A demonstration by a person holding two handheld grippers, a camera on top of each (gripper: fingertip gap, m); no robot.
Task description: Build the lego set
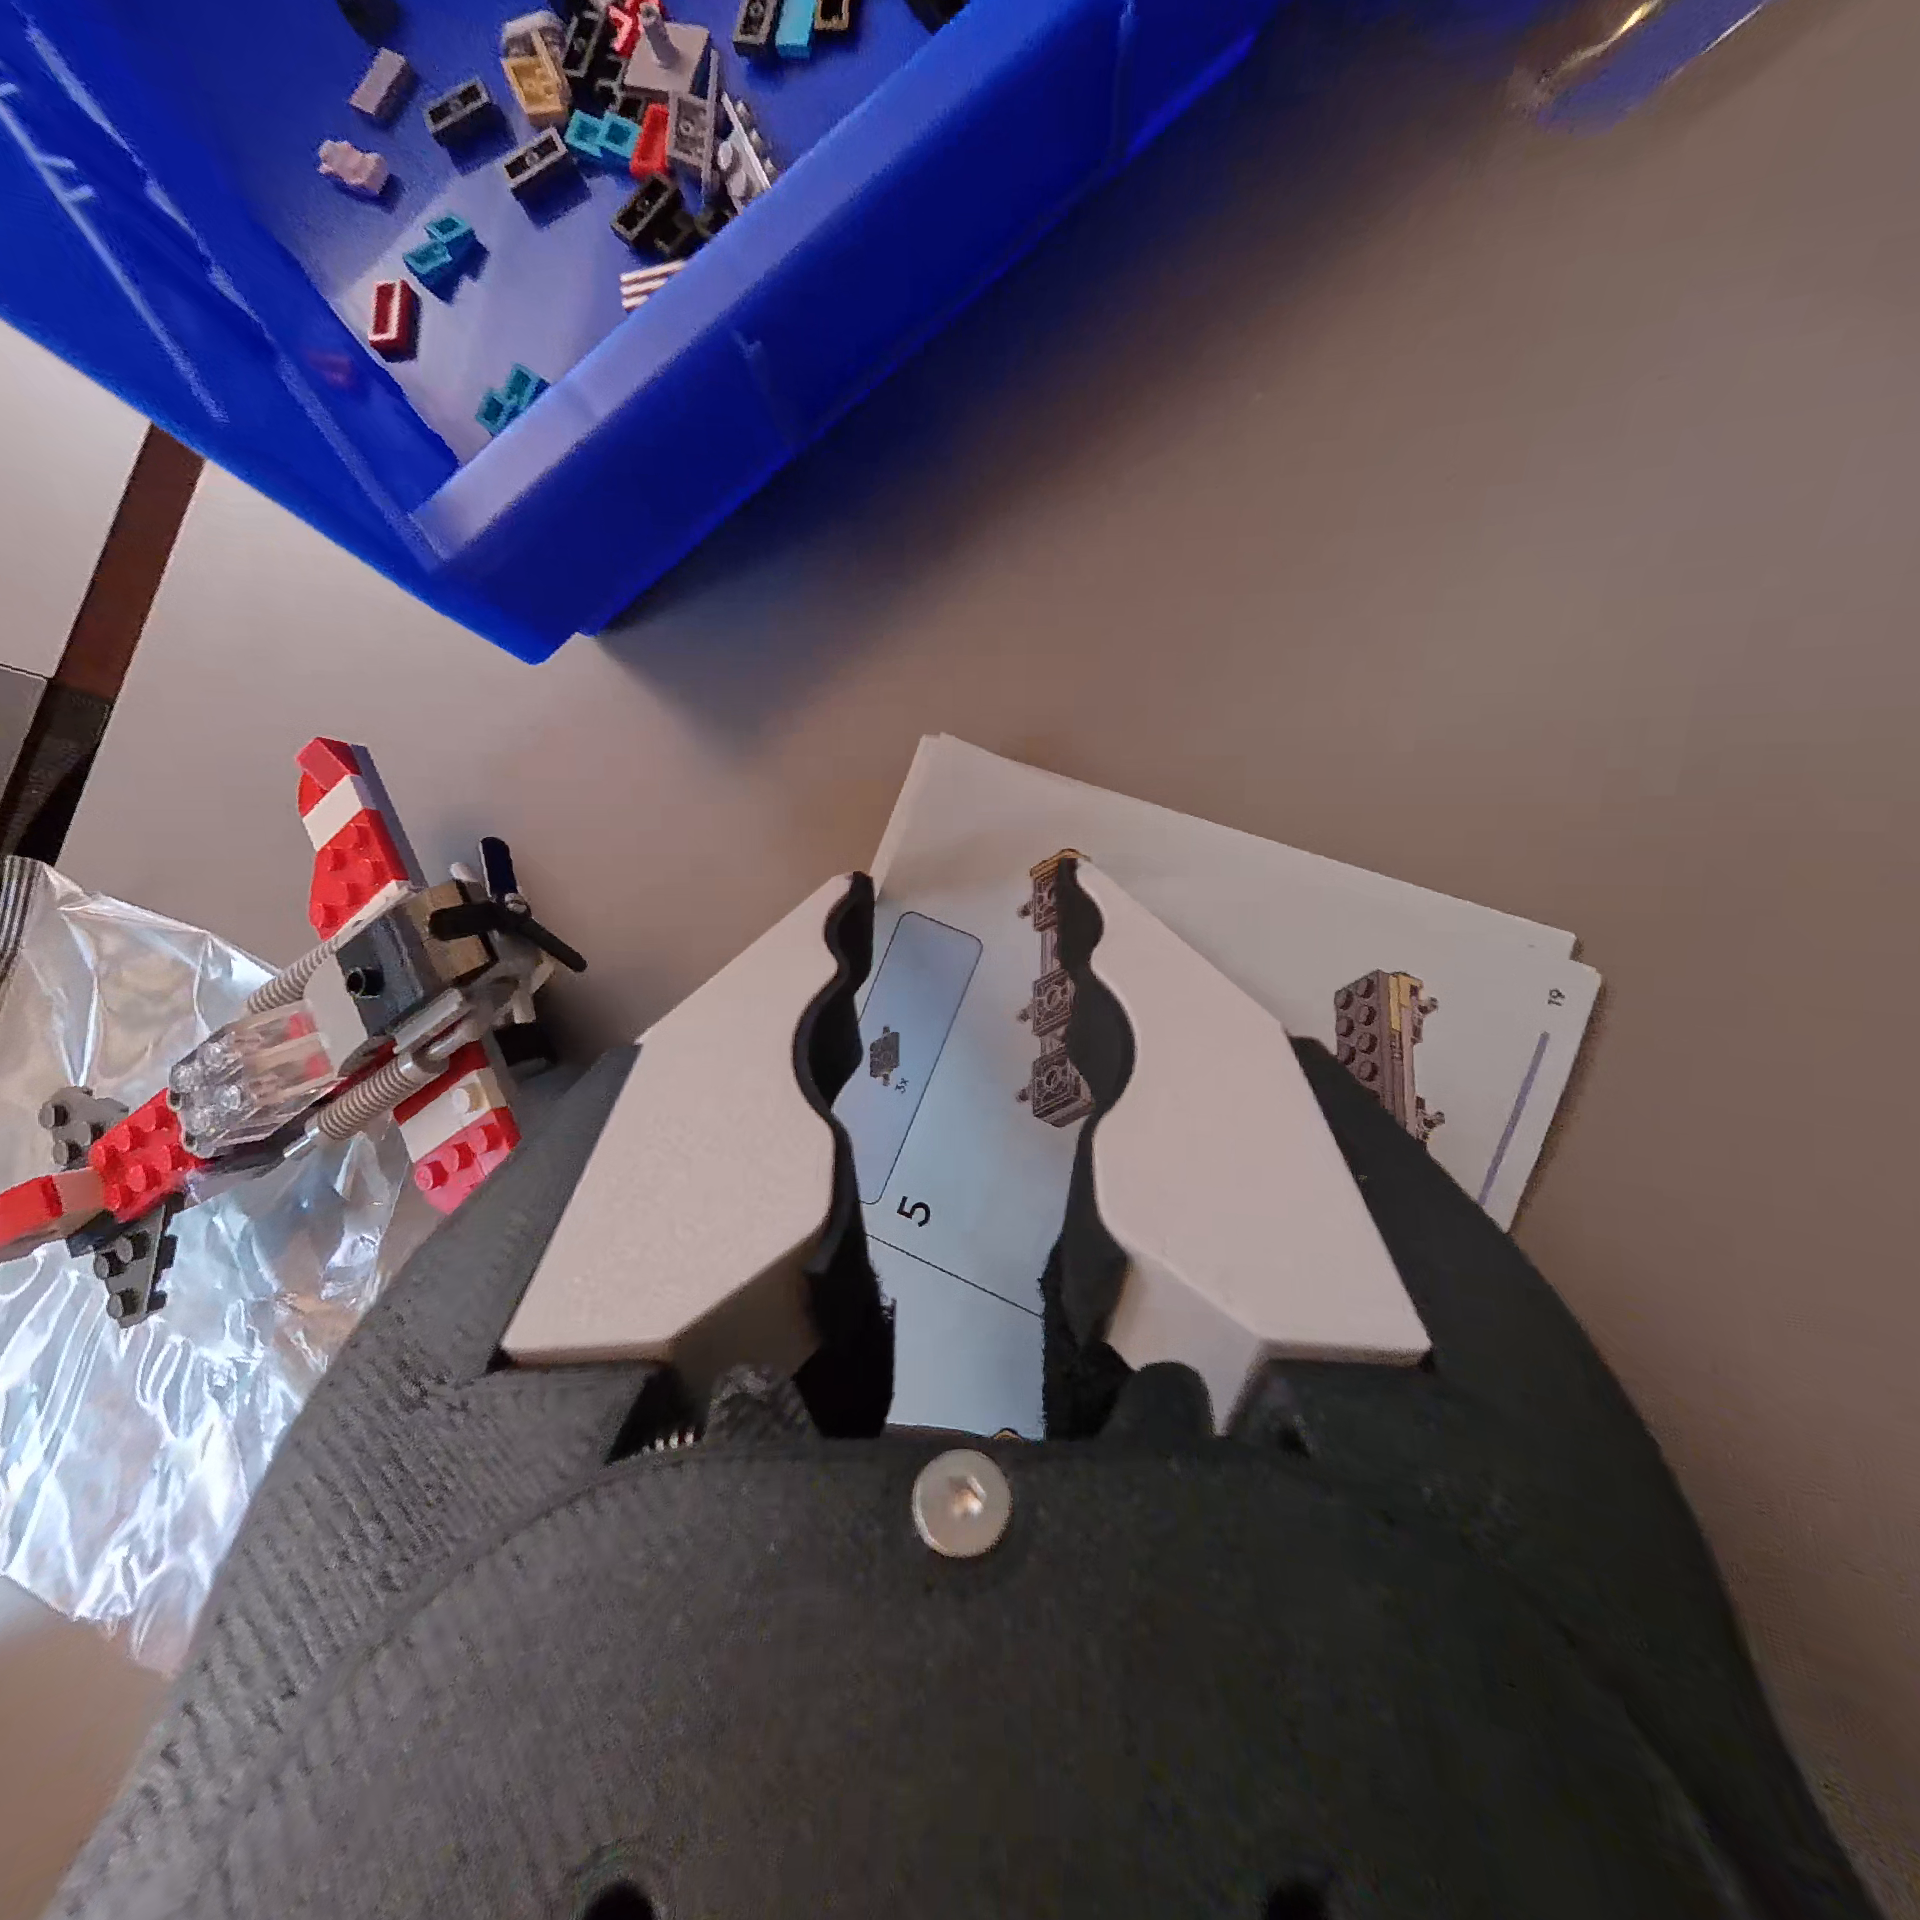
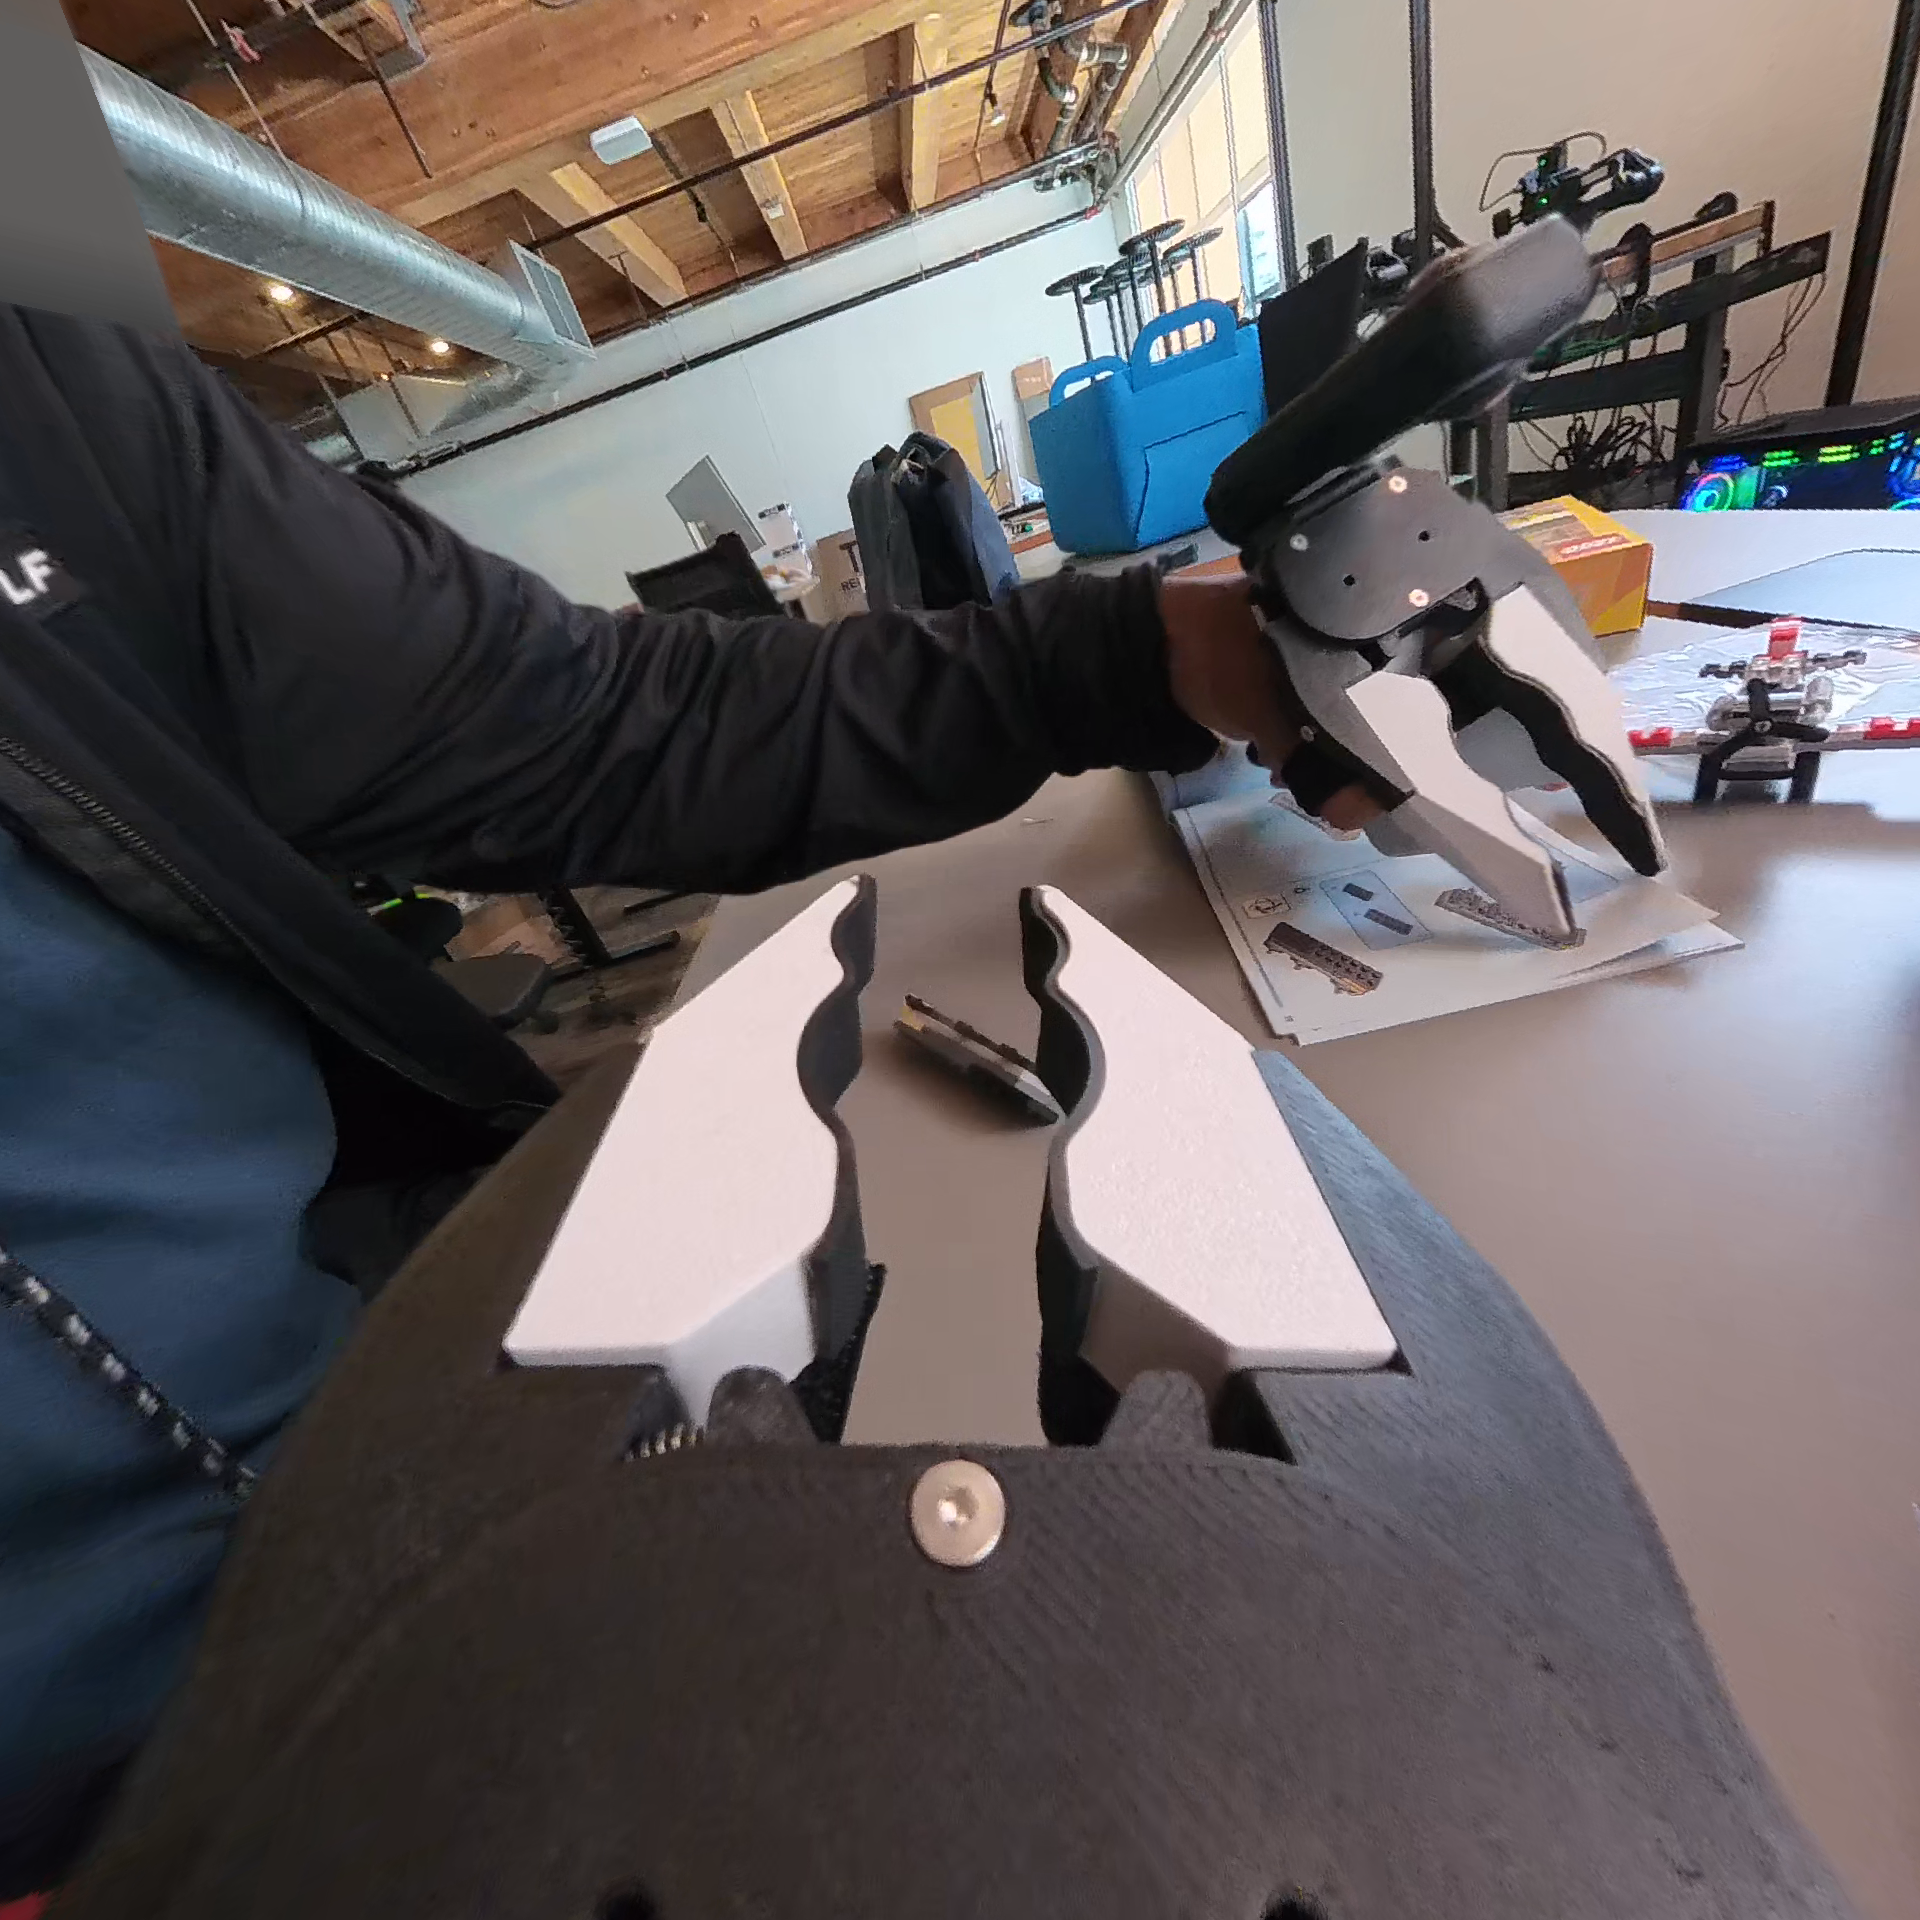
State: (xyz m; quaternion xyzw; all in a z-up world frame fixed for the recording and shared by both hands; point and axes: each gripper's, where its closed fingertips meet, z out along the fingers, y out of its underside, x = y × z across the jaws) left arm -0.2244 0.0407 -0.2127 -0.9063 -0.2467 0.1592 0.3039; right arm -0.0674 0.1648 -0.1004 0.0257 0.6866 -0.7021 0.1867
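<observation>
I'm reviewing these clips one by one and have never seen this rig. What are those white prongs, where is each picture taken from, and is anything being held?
A person holds two hand-operated grippers, each carrying a camera that looks along its white fingers. The left gripper hovers open over the instruction booklet, near a blue bin of loose bricks and a finished red plane. The right gripper is open too, with a small grey lego assembly lying on the table between its fingers. Nothing is held.
</observation>
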